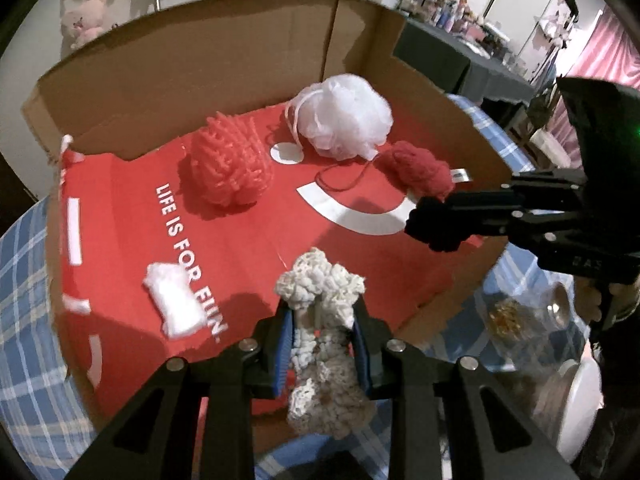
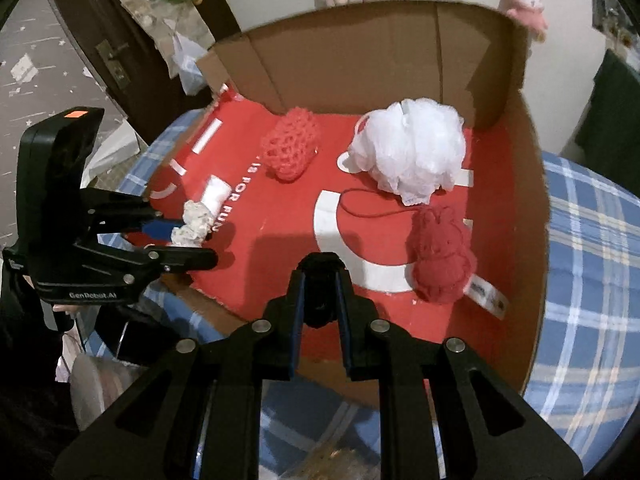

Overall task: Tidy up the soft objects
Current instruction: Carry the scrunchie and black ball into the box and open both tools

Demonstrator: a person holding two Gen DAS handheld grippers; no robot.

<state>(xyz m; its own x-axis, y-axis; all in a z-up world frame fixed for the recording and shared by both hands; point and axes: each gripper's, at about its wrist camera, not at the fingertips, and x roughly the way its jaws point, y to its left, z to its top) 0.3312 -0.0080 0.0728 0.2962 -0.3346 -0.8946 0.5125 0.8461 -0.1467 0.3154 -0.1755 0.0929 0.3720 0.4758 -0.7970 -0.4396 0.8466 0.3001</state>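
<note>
Both cameras ride the claws and look steeply down, close in, over the near edge of the box (image 1: 360,40). Left view faces in from the left side, right view from the right. Each sees the other claw; both share the red floor (image 2: 280,224).

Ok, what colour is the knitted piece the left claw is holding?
Cream-white, with brownish patches low down: the knitted piece. Left wrist view shows it best.

black tongs (image 2: 320,280) – blue pads, silver screws, an orange sticker on top.
</note>
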